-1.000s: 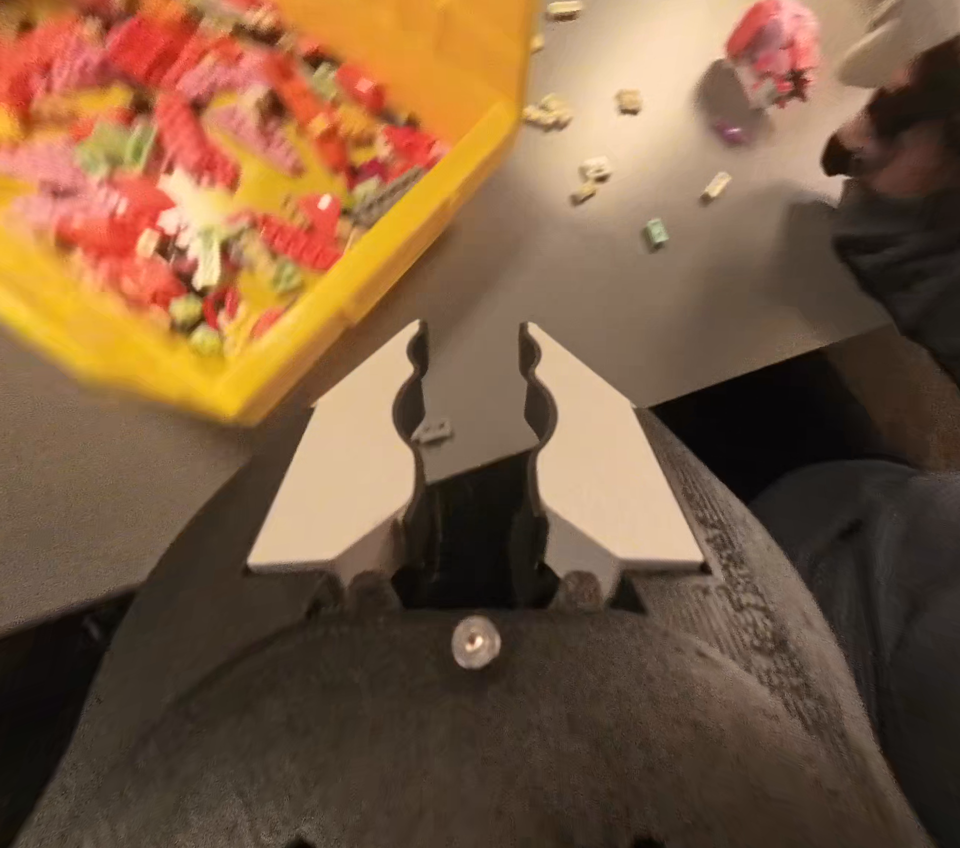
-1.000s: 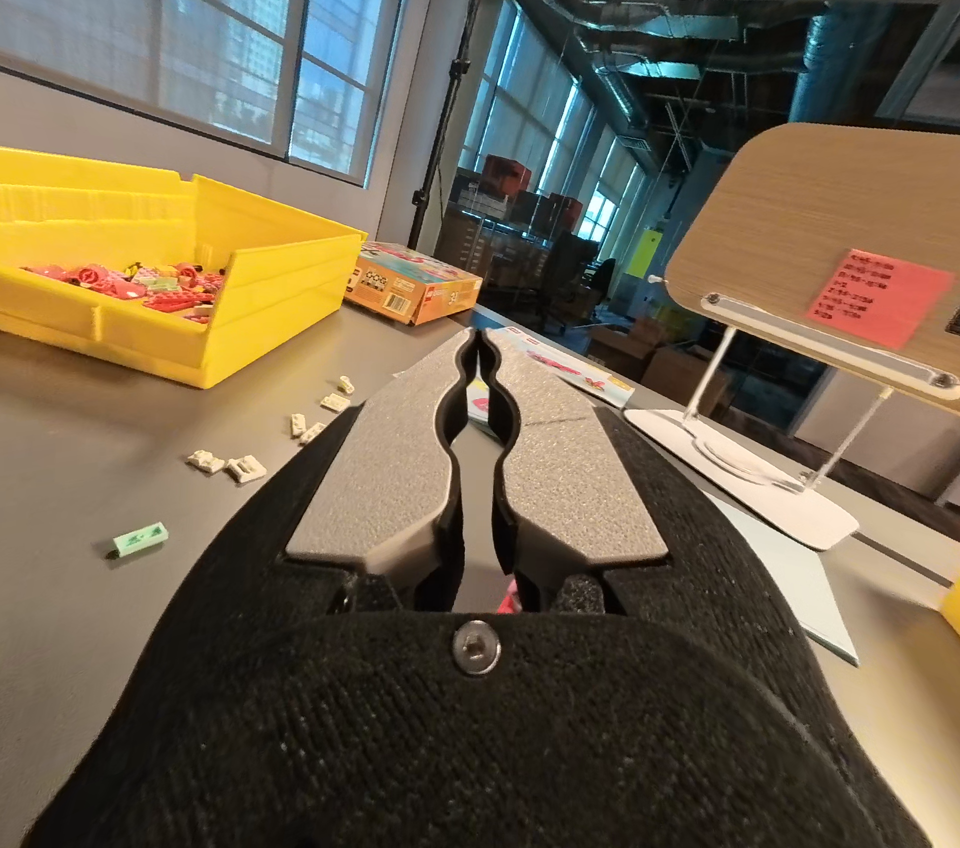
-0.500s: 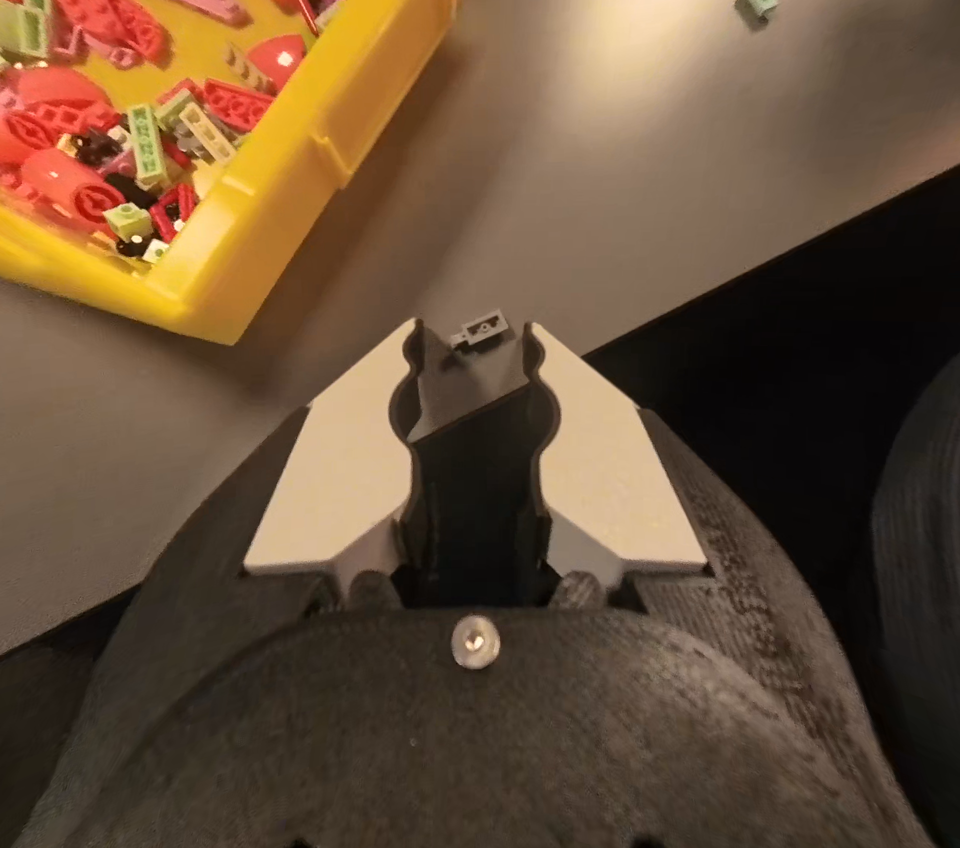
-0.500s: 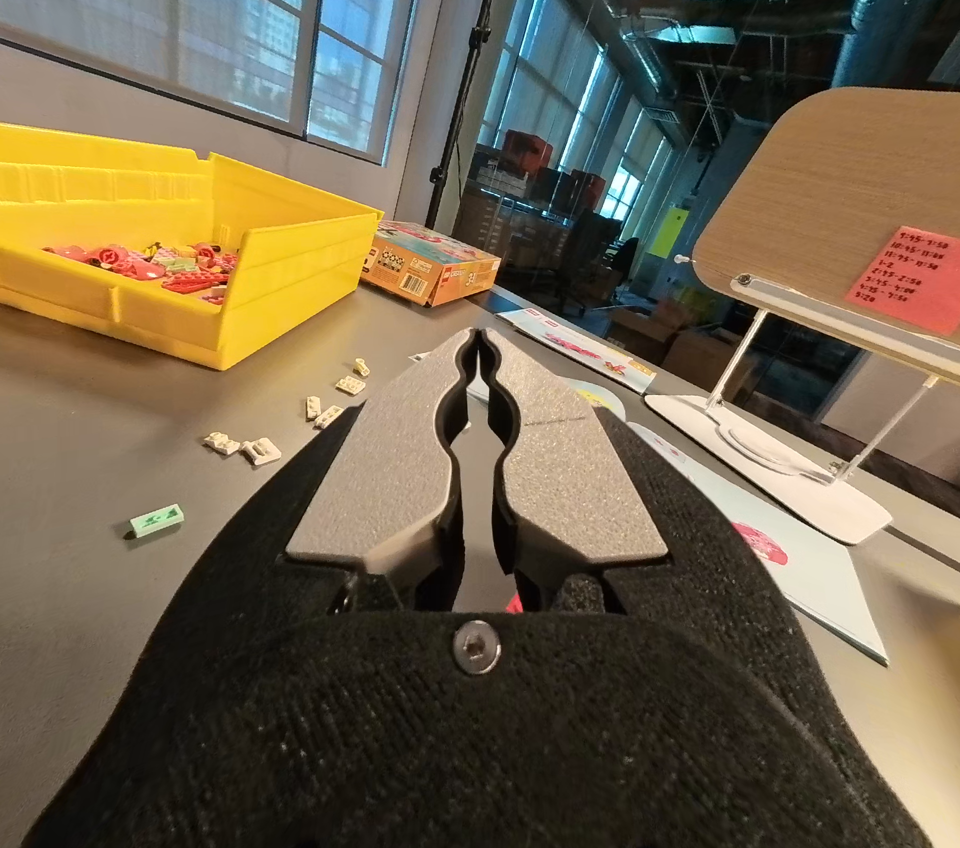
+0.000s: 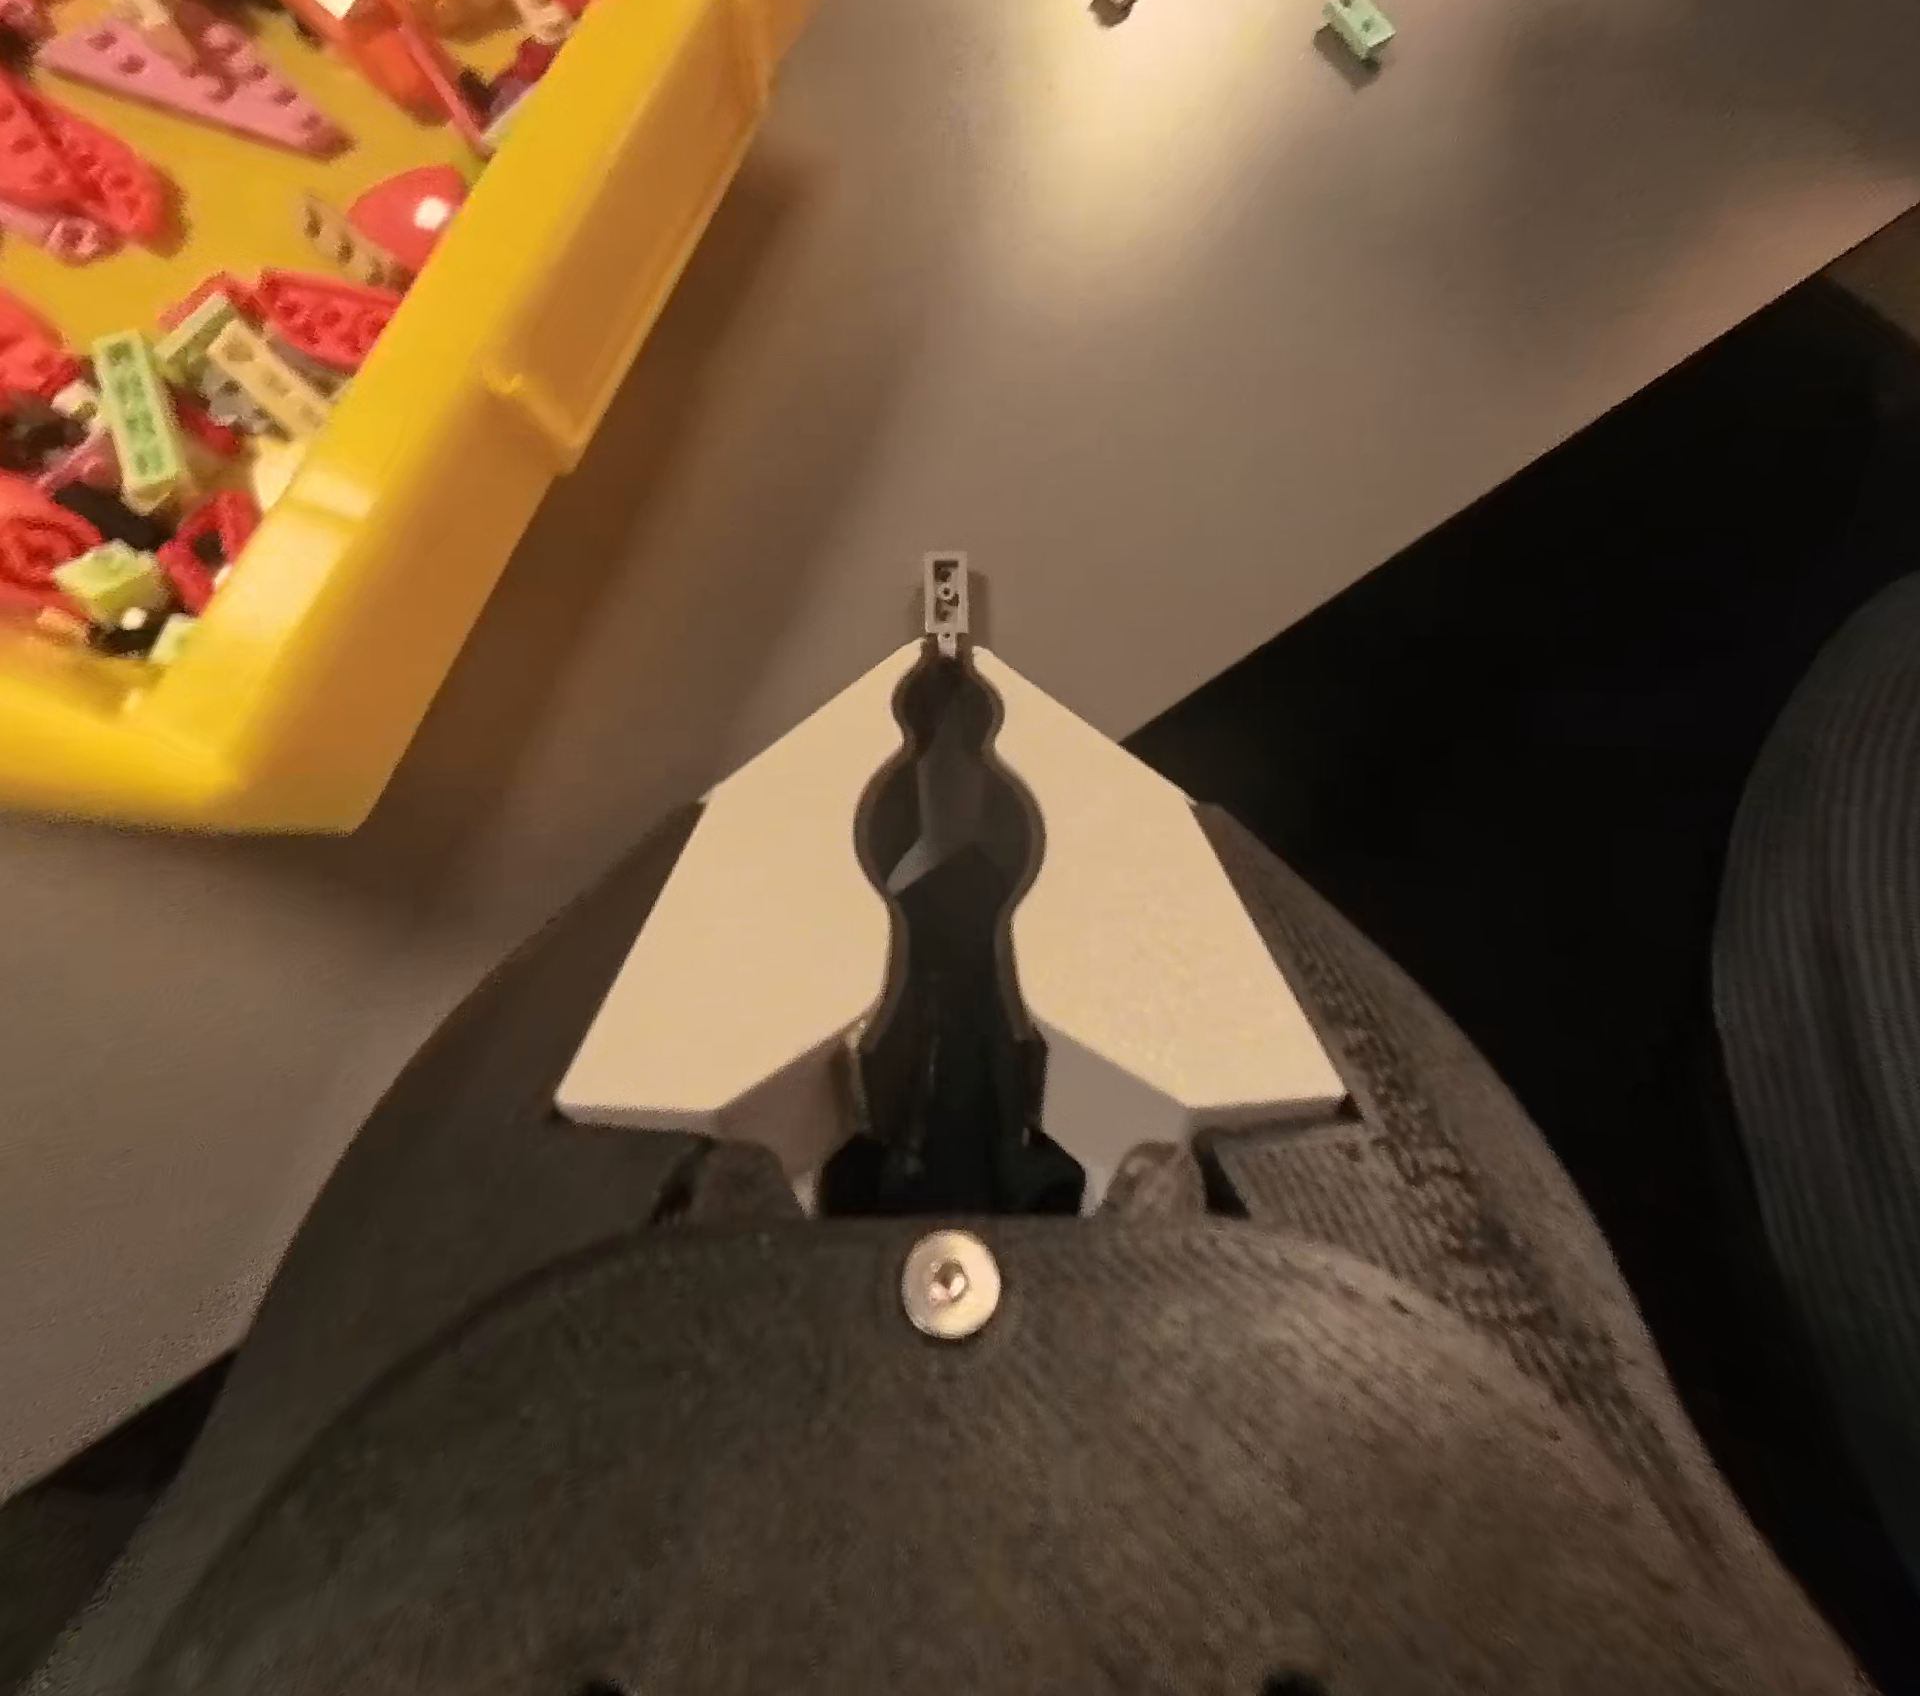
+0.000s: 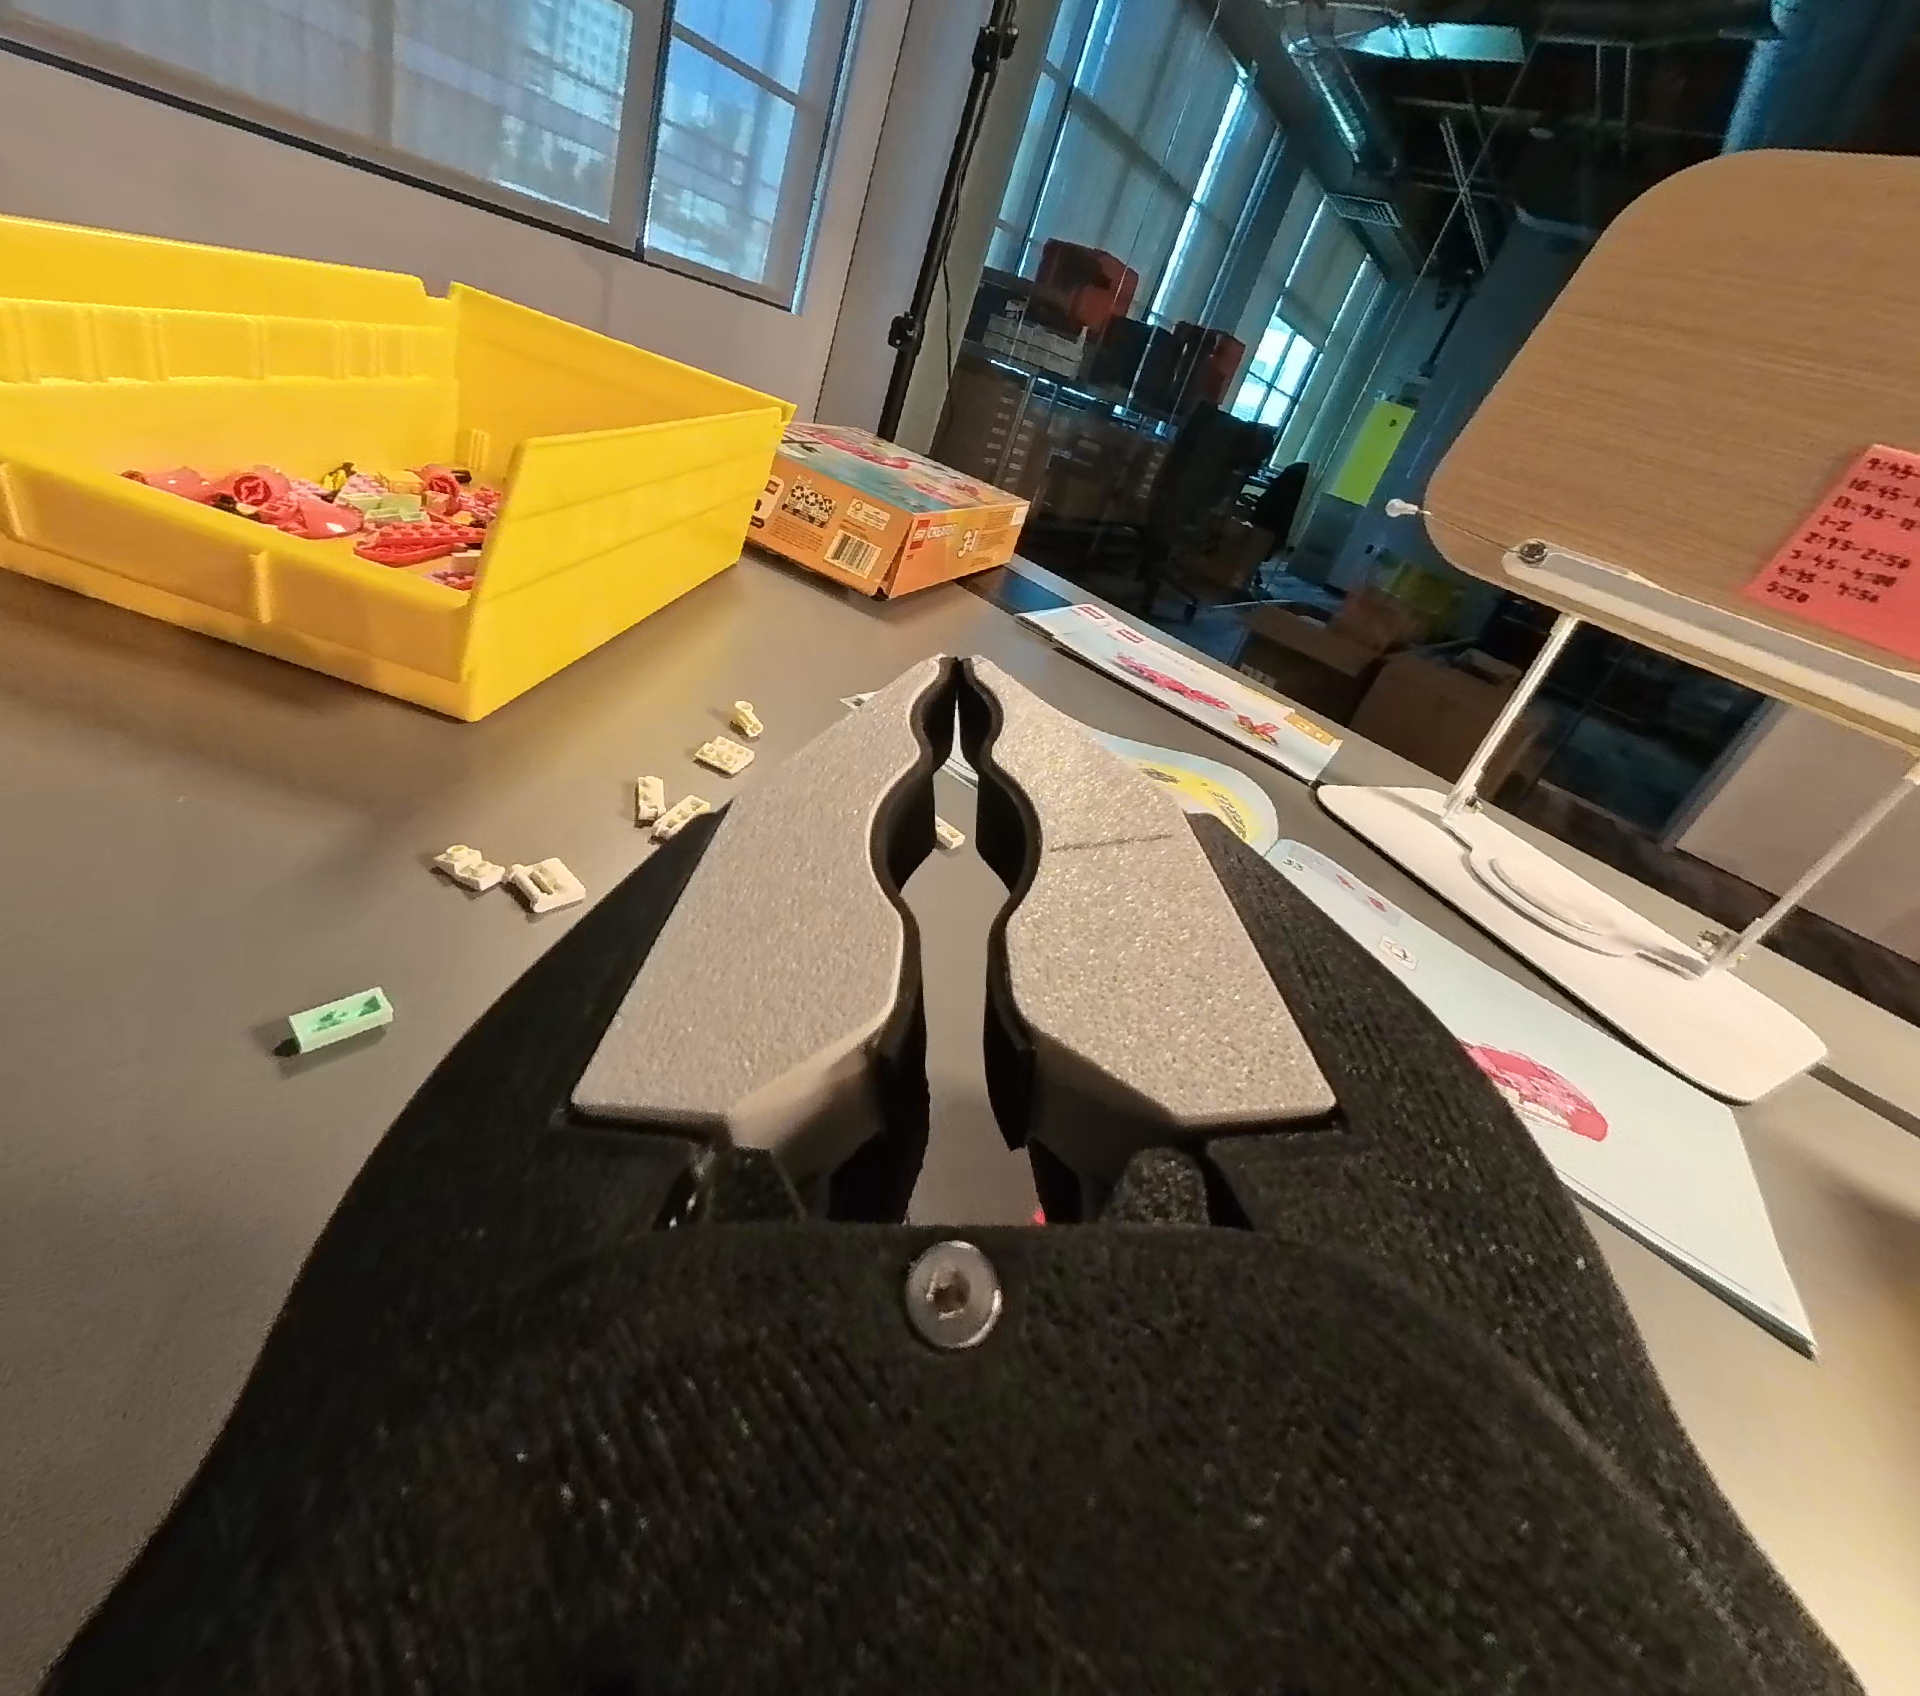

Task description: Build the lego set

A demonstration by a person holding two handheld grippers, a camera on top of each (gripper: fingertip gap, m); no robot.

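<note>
The left gripper (image 5: 948, 654) is clenched on a tiny grey plastic clip-plate brick (image 5: 947, 596), pinched by its tab so the body sticks out past the tips at twelve o'clock. The yellow plastic bin (image 5: 623, 212) of mixed bricks lies at ten o'clock. The right gripper (image 6: 954, 667) hangs clenched, empty, above the grey table (image 6: 208, 815); a printed orange cardboard box (image 6: 883, 519) stands at twelve o'clock.
</note>
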